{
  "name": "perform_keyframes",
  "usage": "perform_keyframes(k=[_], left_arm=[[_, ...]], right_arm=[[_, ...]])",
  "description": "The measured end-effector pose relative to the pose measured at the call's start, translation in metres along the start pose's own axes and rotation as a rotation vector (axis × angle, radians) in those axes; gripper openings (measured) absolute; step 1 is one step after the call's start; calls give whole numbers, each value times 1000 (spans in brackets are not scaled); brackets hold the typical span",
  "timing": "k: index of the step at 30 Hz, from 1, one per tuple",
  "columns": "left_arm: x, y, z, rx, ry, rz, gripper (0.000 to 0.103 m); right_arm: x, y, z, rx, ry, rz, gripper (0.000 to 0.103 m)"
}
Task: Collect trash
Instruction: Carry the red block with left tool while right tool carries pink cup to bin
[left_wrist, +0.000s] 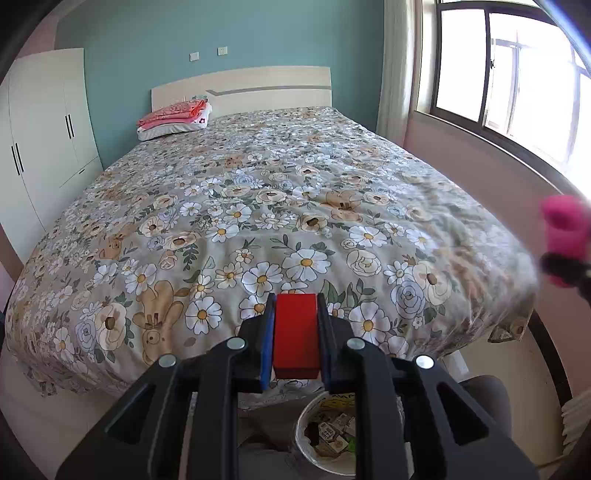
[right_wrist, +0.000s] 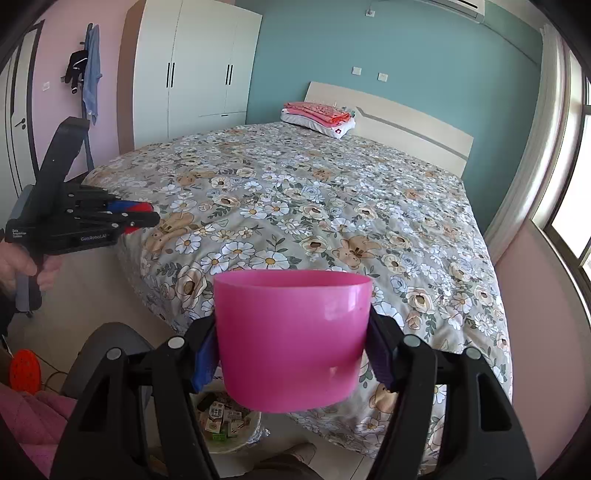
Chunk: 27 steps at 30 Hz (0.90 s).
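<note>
Pointing forward and tilted downward over the foot of the bed (left_wrist: 295, 192), the left tool (left_wrist: 295, 343) has its jaws drawn narrow and clamped on a red block (left_wrist: 296, 334), whose long side runs along the fingers with blue pads pressing both flanks. Below it, at about 6 o'clock in the left wrist view, a round trash bin (left_wrist: 306, 448) stands on the floor at the bed's foot, holding small cartons and scraps. The right tool (right_wrist: 291, 354) also angles downward and holds a pink cup (right_wrist: 291, 339) upright by its sides, jaws spread about halfway around the cup's wall, the open rim facing up. In the right wrist view the same bin (right_wrist: 236, 439) shows beneath the cup at about 7 o'clock, partly hidden by the fingers. At 9 o'clock in that view the left tool (right_wrist: 142, 214) appears from the side, roughly level, gripped from below by a hand (right_wrist: 22, 266). In the left wrist view the pink cup (left_wrist: 565, 229) shows blurred at 3 o'clock. Folded pink bedding (right_wrist: 317, 112) lies on a pillow by the headboard (left_wrist: 243, 88), and a white wardrobe (right_wrist: 199, 62) stands against the wall.
</note>
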<state>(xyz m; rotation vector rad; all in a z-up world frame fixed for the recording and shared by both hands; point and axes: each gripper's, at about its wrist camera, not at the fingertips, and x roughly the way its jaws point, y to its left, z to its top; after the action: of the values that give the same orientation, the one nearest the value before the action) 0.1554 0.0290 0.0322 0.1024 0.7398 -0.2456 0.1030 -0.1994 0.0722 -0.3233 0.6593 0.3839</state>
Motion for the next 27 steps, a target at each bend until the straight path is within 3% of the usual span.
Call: perform_keyframes(k=[7, 18, 27], left_arm=[[33, -8, -42, 14, 83, -6, 22], [91, -12, -107, -49, 254, -80, 22], [131, -15, -141, -77, 361, -89, 22]], right_arm=[[31, 16, -42, 37, 49, 8, 66], [95, 36, -107, 128, 196, 87, 66], [135, 51, -150, 178, 292, 120, 66]])
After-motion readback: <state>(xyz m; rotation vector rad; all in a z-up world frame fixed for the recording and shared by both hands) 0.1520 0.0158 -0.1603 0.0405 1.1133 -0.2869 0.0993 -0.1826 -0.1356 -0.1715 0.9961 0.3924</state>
